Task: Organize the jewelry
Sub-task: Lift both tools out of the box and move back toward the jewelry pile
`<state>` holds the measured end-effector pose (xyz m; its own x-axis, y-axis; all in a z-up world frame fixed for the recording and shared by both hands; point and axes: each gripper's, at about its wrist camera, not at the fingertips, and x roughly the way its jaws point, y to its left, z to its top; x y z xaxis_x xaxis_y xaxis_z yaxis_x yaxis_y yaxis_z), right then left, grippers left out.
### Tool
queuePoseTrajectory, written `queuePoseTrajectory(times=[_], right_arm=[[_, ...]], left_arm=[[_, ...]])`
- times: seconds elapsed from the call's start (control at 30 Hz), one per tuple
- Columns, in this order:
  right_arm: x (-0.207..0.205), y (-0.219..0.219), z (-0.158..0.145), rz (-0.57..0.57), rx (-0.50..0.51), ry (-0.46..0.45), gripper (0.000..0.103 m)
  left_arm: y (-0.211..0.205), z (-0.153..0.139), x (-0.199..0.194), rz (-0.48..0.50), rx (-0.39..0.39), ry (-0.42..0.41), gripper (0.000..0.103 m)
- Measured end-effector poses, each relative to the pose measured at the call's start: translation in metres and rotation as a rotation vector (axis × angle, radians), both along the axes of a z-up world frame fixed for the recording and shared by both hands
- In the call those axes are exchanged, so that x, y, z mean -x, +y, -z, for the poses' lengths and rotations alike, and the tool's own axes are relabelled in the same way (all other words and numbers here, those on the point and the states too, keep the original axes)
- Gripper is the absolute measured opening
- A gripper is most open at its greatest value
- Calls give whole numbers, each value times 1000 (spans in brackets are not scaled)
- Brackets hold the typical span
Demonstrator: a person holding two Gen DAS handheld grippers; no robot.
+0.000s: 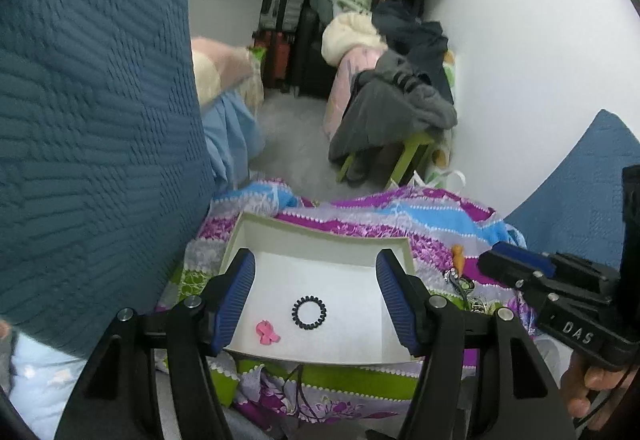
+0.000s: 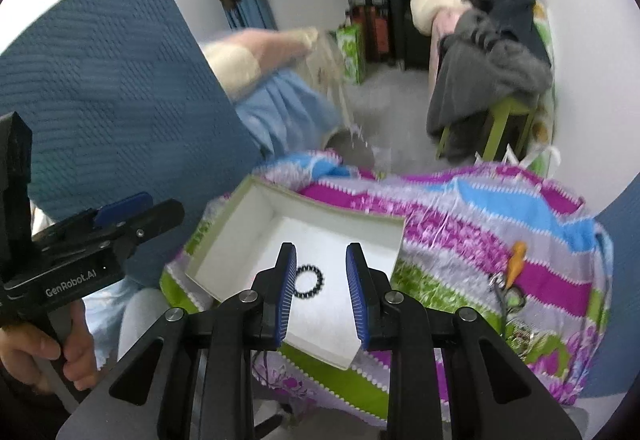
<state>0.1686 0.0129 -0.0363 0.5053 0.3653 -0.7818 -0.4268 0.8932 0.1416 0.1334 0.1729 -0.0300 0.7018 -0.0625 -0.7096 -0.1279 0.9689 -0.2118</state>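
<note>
A: What is shown from the left wrist?

B: The left hand-held gripper is held wide apart and empty above a shallow white box, which is set on a striped floral cloth. Two pieces are already laid inside the box: a black coiled ring near the middle and a small pink piece toward the near left corner. An orange charm with a cluster of keyring-like trinkets is left outside, just beside the box's right wall. The spread jaws are probably kept over the box so that it can be steadied or reached into.

A: And from the right wrist?

B: The right hand-held gripper is seen partly open, narrower than the left, with nothing between its pads. It is poised over the same box, and the ring is partly hidden behind its left finger. The charm lies well to the right on the cloth, so it is judged to be the piece not yet sorted.
</note>
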Motion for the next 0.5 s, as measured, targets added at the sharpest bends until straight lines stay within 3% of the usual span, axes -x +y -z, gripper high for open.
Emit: queuePoseTrajectory(times=[0.2, 0.5], right_arm=[[28, -15, -42, 7, -32, -106, 23], [67, -46, -64, 49, -47, -186, 23]], left_arm=[[-12, -28, 26, -16, -11, -54, 63], [-38, -49, 55, -9, -8, -104, 63]])
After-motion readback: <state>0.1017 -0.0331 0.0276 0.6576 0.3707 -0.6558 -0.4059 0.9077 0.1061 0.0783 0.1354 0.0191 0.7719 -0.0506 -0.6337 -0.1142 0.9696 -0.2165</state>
